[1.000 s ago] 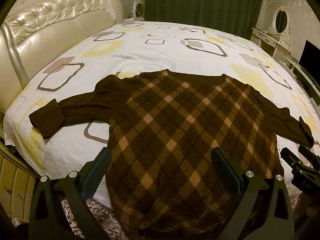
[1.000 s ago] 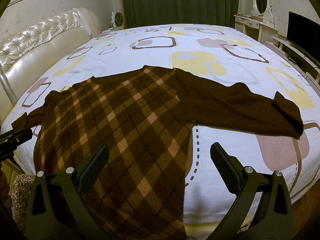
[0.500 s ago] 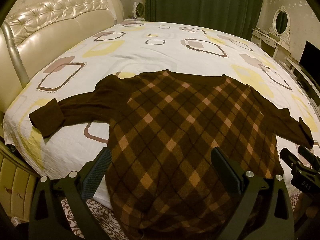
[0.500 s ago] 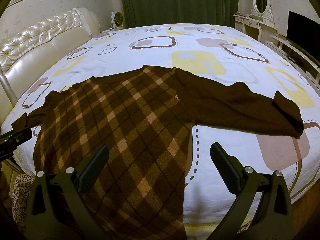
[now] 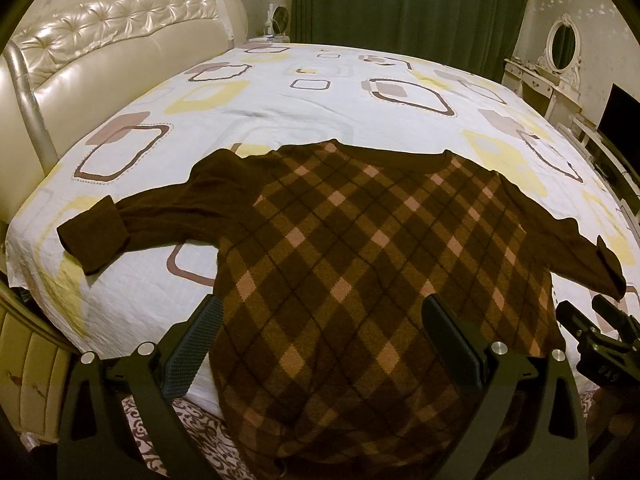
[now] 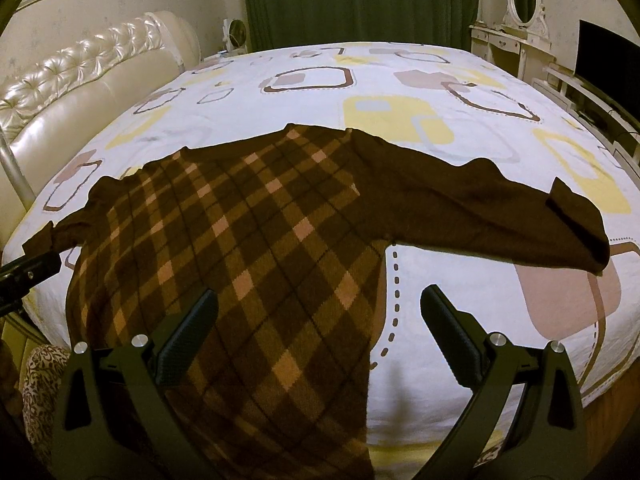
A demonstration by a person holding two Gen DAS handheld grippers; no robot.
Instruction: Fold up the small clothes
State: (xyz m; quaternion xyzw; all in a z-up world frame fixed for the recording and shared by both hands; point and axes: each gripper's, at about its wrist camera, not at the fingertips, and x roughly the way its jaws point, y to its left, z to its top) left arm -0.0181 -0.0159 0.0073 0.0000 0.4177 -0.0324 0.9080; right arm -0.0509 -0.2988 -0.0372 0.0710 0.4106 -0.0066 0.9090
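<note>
Two grippers, both with jaws wide, nothing held. Left gripper (image 5: 320, 336) hovers over the sweater (image 5: 360, 264) hem, straddling the left half of the body. Right gripper (image 6: 320, 328) hovers over the hem's right side edge, one finger above the plaid, the other above bare bed (image 6: 460, 280).

Sweater lies flat on the bed, collar away from the person, hem at the near edge and drooping over it. Both sleeves are spread out sideways: left sleeve (image 5: 132, 224) ends in a turned-back cuff close to the bed's left edge, right sleeve (image 6: 480, 216) reaches toward the right side. Looks laid out deliberately for folding, body smooth, no fold made yet.

Grippers parked at the hem read as a start pose; likely first step is either folding the sleeves in across the body or picking up the hem corners.

Room:
- Far side of the bed beyond the collar is open sheet, plenty of space to fold away.
- Left is tight: cuff near the edge, headboard (image 5: 120, 40) beyond.
- Near edge is the risk: hanging hem could pull the sweater off if dragged this way.
- Right side has open sheet past the cuff.
</note>
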